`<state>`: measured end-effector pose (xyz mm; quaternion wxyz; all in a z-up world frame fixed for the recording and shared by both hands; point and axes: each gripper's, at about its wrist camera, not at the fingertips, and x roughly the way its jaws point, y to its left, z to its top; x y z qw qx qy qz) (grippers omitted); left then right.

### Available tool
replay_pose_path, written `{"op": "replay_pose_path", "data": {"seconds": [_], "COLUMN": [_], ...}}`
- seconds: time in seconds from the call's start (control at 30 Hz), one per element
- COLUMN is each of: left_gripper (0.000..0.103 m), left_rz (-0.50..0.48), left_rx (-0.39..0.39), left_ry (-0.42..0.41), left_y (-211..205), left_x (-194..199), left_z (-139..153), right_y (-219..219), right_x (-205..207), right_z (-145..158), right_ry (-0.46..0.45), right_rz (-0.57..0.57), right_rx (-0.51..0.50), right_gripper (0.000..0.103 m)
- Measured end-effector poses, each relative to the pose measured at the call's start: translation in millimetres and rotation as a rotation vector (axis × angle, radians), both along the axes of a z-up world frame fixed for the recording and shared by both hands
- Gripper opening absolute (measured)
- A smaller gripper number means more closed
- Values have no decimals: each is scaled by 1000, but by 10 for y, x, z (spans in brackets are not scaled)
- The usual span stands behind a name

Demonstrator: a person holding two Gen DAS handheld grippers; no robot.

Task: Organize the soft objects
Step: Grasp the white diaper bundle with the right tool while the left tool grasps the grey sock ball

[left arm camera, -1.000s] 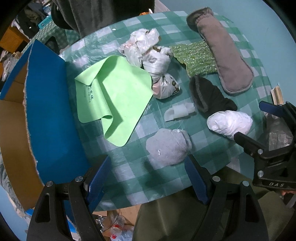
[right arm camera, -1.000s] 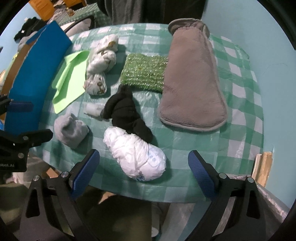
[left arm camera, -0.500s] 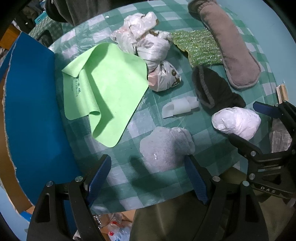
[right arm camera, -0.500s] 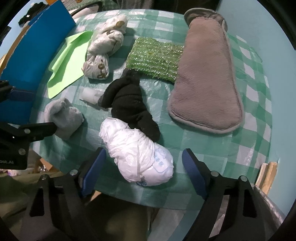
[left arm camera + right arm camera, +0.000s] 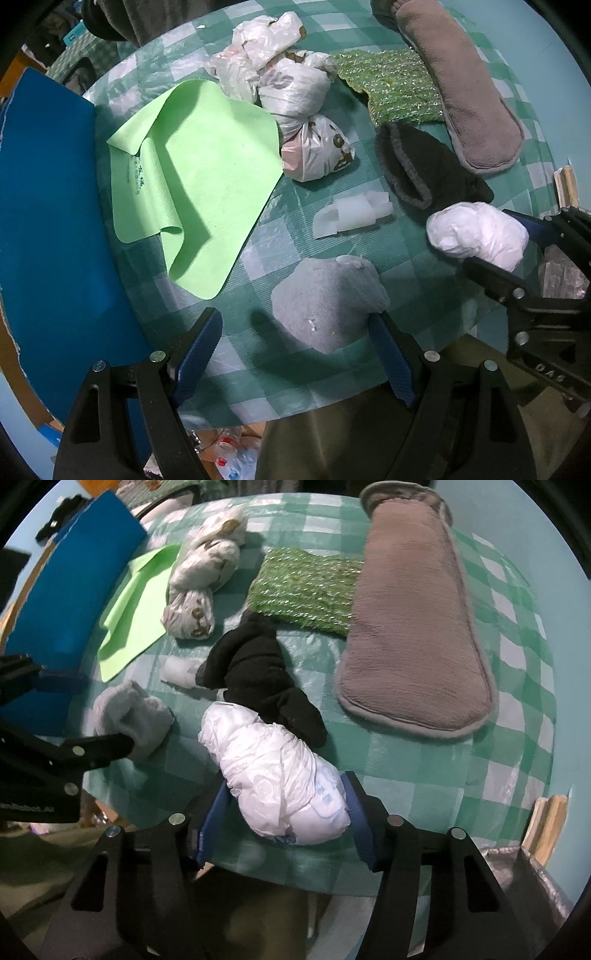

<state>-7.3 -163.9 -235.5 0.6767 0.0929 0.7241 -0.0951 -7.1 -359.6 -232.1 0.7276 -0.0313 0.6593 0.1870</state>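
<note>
White bundle [image 5: 280, 782] at table edge [image 5: 332, 878].

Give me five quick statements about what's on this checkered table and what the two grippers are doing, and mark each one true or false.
1. The right gripper has the white diaper bundle between its fingers. True; its jaws have just been closing around it.
2. The left gripper is clamped on the green cloth. False; it is open over the grey sock, and the cloth lies flat, untouched.
3. The black sock lies against the far end of the diaper bundle. True.
4. The long brown pad is rolled into a ball. False; it lies stretched out flat.
5. The sparkly green scrubber sits on the blue board. False; it is on the tablecloth beside the brown pad.
</note>
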Motion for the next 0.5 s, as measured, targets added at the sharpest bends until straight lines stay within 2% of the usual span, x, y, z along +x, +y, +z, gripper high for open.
{"op": "replay_pose_path", "data": {"seconds": [0.2,0.4,0.43,0.5], "left_gripper": [83,83,83,83], "left_rz": [17,25,26,25], "left_rx": [-29,-27,-8,-4], "left_ry": [11,42,47,56], "left_y": [0,-94,-111,-172], "left_x": [40,94,95,120], "left_z": [75,-88,-127,-198], "right_y": [-213,-322,-336,-191], "right_x": [50,76,87,21], "right_z": [167,316,338,448], "right_ry": [-11,-23,-28,-36], "right_rz": [-59,-87,-87,-88], "right_rx": [67,103,107,109], "right_gripper": [59,59,59,59]}}
